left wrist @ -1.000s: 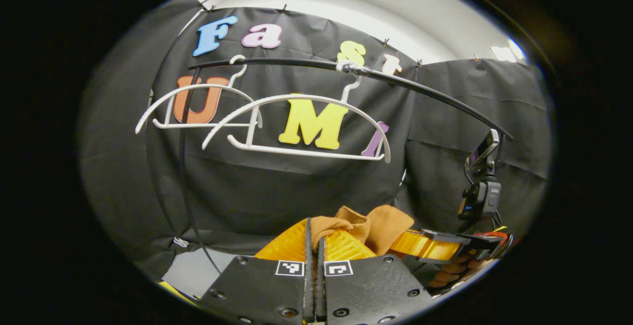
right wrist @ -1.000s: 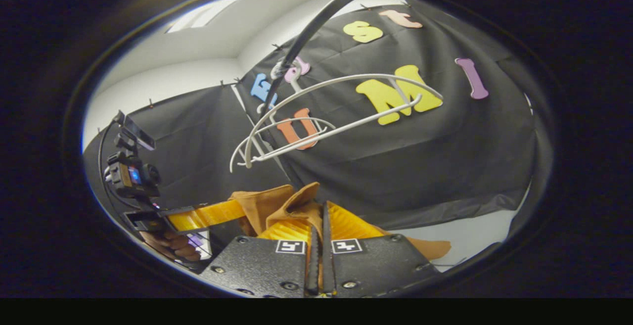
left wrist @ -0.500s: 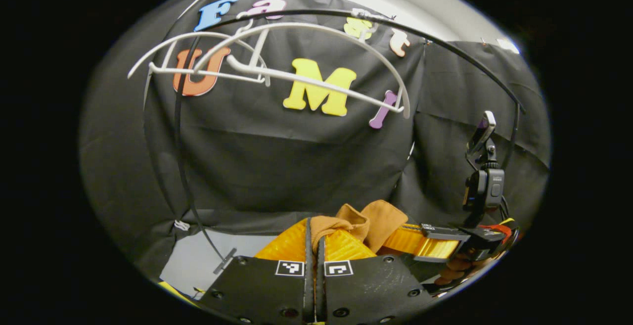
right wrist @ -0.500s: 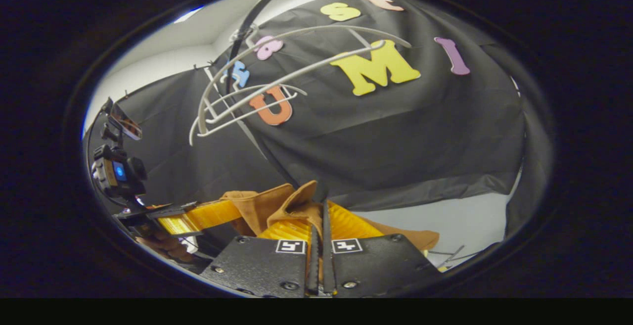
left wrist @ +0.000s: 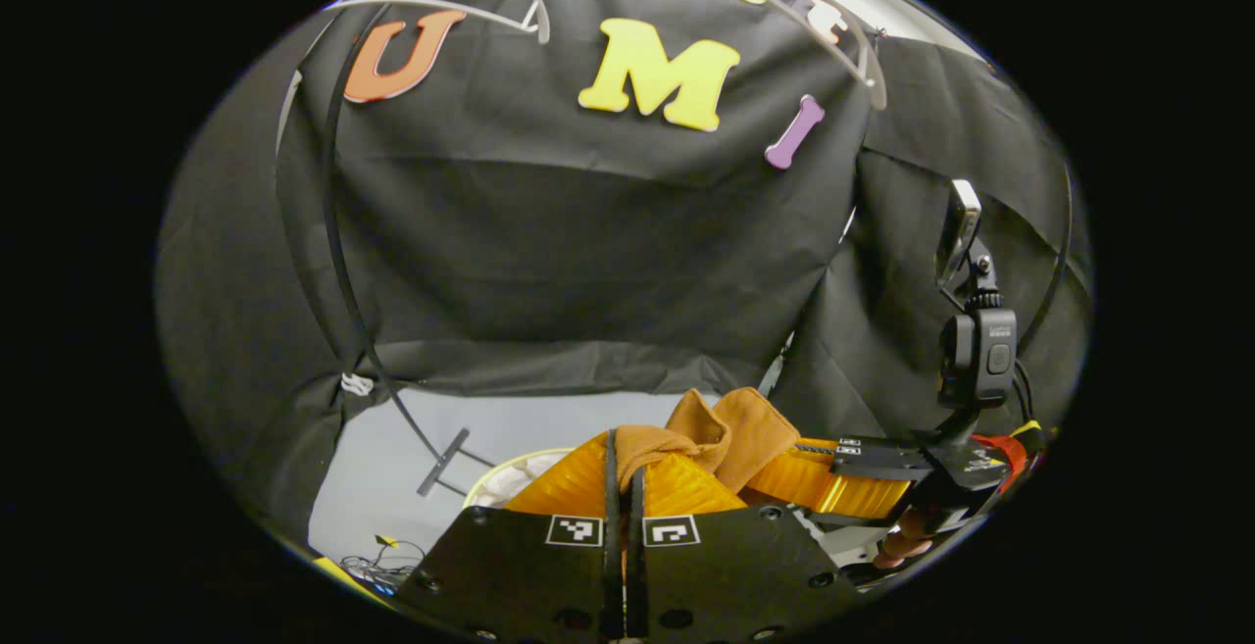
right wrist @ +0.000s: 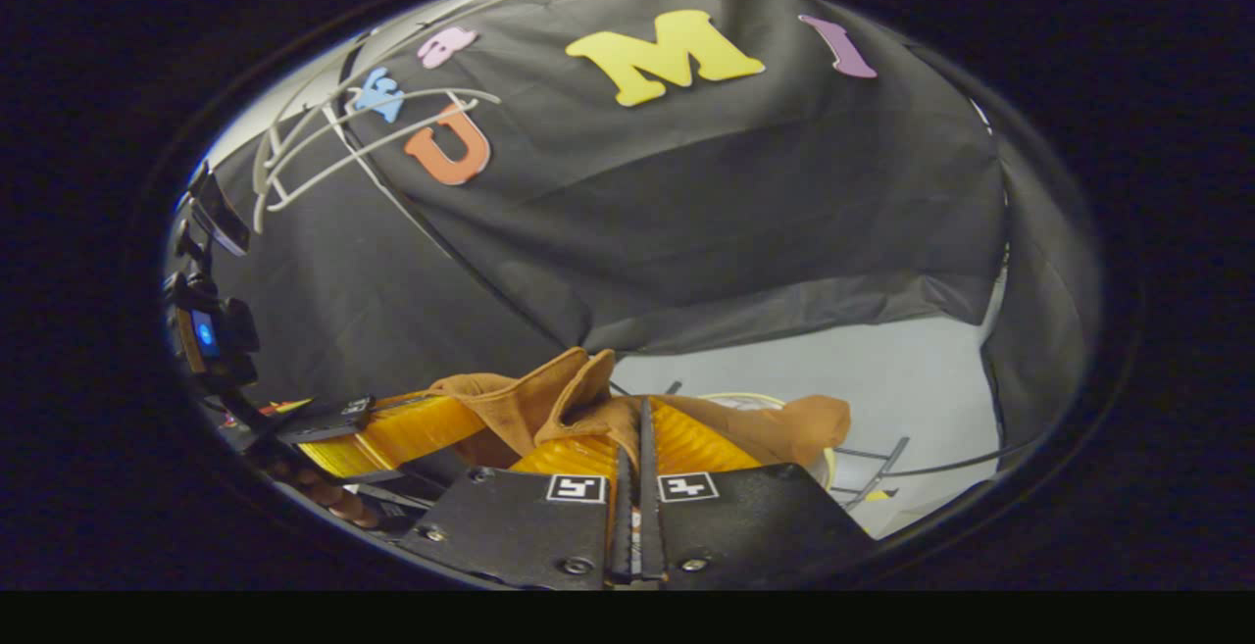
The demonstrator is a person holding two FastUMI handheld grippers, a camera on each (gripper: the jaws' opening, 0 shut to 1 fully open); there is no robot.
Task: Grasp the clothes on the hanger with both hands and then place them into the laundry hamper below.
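Left gripper view, bottom centre: the left gripper [left wrist: 622,458] is closed on a bunched fold of the brown garment [left wrist: 730,428], both fingers pressing it. Just to the lower right, the right gripper [left wrist: 843,482] pinches the same cloth, with part of a hand [left wrist: 897,551] below it. In the right gripper view the right gripper [right wrist: 642,433] is likewise clamped on the garment [right wrist: 534,399], whose loose end trails to the right, and the left gripper [right wrist: 392,428] sits at the lower left.

Behind the fingers, a pale round rim, probably the laundry hamper [left wrist: 490,475], now peeks in at the bottom of the left gripper view, and again in the right gripper view [right wrist: 745,397] behind the cloth. A second ago it was out of sight.

Farther off, the white hangers [left wrist: 471,7] have slid from mid-frame to the very top of the left gripper view, and to the upper left [right wrist: 324,144] of the right gripper view. Both are bare.

Judging by that shift, both grippers have dropped well below the rail with the garment free of its hanger. What remains is to carry it over the hamper and release.
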